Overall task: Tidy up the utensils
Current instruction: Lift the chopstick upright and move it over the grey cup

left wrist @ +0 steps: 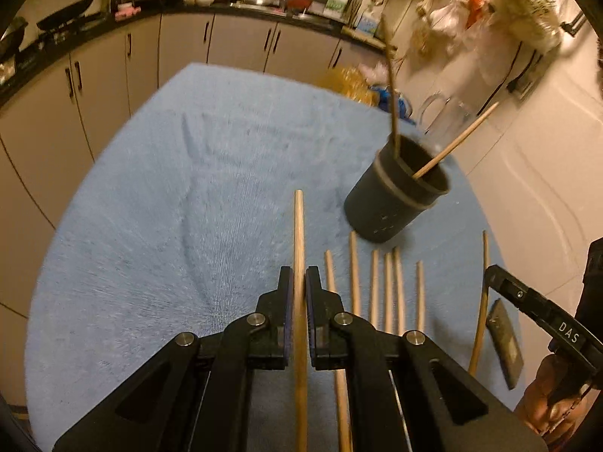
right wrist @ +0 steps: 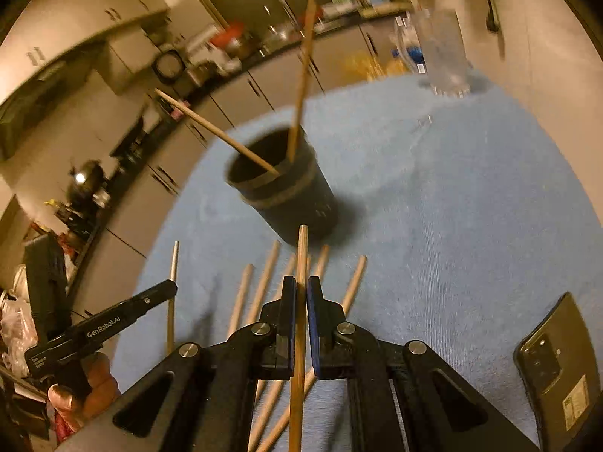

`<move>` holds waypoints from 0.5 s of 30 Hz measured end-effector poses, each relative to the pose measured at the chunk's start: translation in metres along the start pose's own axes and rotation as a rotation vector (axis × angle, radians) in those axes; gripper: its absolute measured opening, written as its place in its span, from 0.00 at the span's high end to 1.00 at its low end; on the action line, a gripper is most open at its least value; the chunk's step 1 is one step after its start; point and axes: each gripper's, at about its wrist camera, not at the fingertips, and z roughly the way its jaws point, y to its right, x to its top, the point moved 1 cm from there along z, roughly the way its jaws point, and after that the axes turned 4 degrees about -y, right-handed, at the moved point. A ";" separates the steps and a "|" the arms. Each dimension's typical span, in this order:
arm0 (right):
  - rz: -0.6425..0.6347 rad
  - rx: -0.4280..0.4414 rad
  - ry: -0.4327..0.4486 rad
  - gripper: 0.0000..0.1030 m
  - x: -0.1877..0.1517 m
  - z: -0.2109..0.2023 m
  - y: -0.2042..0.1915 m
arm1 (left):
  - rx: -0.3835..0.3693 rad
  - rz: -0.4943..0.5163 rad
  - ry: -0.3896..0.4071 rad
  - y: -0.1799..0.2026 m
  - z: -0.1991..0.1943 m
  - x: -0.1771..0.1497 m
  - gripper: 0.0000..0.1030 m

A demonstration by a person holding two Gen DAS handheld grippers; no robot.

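Observation:
My left gripper is shut on a wooden chopstick that points forward above the blue cloth. To its right, several more chopsticks lie side by side on the cloth. Beyond them stands a dark cup with two chopsticks leaning in it. In the right wrist view my right gripper is shut on another chopstick, lifted over the loose chopsticks, with the dark cup just ahead. Each gripper shows in the other's view: the right gripper at the right edge, the left gripper at the left.
A dark phone lies on the cloth at the right, phone beside the right gripper. A clear glass pitcher stands behind the cup. Kitchen cabinets and a cluttered counter ring the far side. The cloth's left half is bare.

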 end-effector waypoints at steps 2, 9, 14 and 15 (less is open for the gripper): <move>-0.021 0.006 0.048 0.94 -0.002 -0.011 -0.011 | 0.002 0.010 0.031 0.004 -0.013 -0.002 0.94; -0.051 0.044 0.168 0.94 -0.004 -0.044 -0.026 | 0.000 0.058 0.098 0.025 -0.043 -0.004 0.94; -0.058 0.052 0.202 0.94 -0.007 -0.057 -0.028 | -0.006 0.078 0.131 0.036 -0.058 -0.004 0.94; -0.060 0.056 0.210 0.94 -0.007 -0.060 -0.030 | -0.009 0.082 0.137 0.037 -0.061 -0.004 0.94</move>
